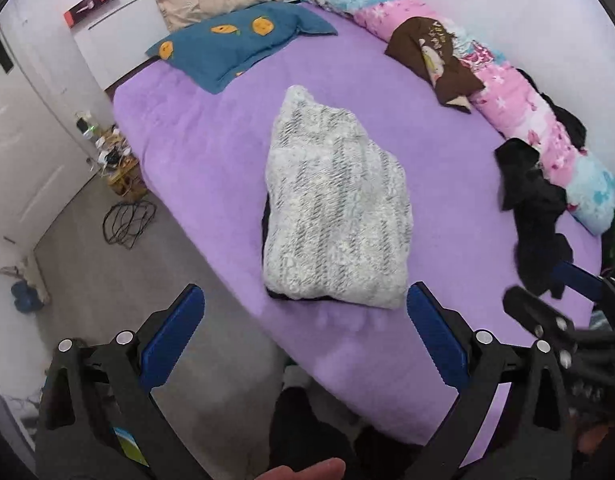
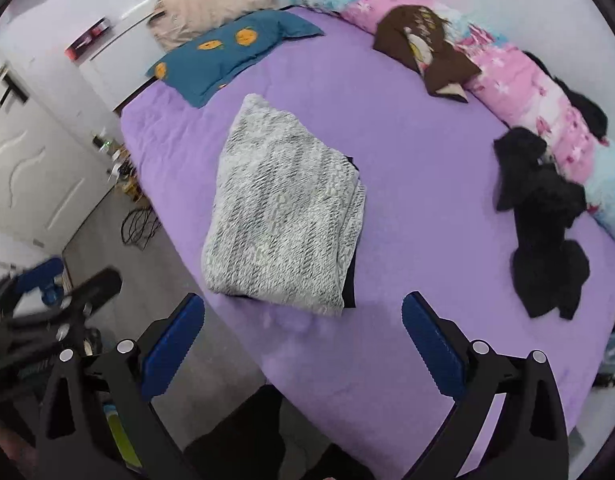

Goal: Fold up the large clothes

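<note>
Looking along the left gripper (image 1: pixel 305 336), both blue pads stand wide apart with nothing between them, held above the near edge of the purple bed (image 1: pixel 447 184); the grey knit garment (image 1: pixel 333 204) lies already folded in a compact bundle mid-bed, a dark layer peeking out beneath its near and left edges. A crumpled black garment (image 1: pixel 535 216) sits well apart at the right, beside the pink and blue rolled duvet (image 1: pixel 519 96), and seems the likely next piece: to fold it well, I would pull it to open sheet and spread it flat before the first fold. The brown cushion (image 1: pixel 431 56) carries pale lettering too small to read. From the right wrist view, the right gripper (image 2: pixel 303 336) is equally spread and empty, hovering over the bed's near edge, with the folded bundle just ahead and left; no brand or label is legible here either.
</note>
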A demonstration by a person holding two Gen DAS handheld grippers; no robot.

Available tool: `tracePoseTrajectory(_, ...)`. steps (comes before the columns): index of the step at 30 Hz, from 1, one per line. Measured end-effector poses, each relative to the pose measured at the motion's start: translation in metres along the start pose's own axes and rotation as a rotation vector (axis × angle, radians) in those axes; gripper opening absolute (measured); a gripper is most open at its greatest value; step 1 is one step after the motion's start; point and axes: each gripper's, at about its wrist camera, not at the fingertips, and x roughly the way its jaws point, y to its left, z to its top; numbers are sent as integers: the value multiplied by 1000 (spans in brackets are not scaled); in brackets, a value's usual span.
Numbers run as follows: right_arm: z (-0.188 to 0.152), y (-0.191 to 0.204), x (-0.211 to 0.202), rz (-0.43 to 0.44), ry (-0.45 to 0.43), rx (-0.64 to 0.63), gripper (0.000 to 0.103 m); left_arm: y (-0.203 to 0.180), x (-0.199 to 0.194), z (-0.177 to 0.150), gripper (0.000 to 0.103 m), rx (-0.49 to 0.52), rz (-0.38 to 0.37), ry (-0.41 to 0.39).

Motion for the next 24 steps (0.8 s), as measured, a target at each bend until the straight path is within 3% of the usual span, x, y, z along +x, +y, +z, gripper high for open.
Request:
tracePoseTrajectory(6,-7,3,-13,28,10,-7,97,5,-17,-1,97,-9,-23,-15)
tracePoseTrajectory(24,11,-17,-29,40,-23,13,97,1,-40,18,97,-6,7,-30)
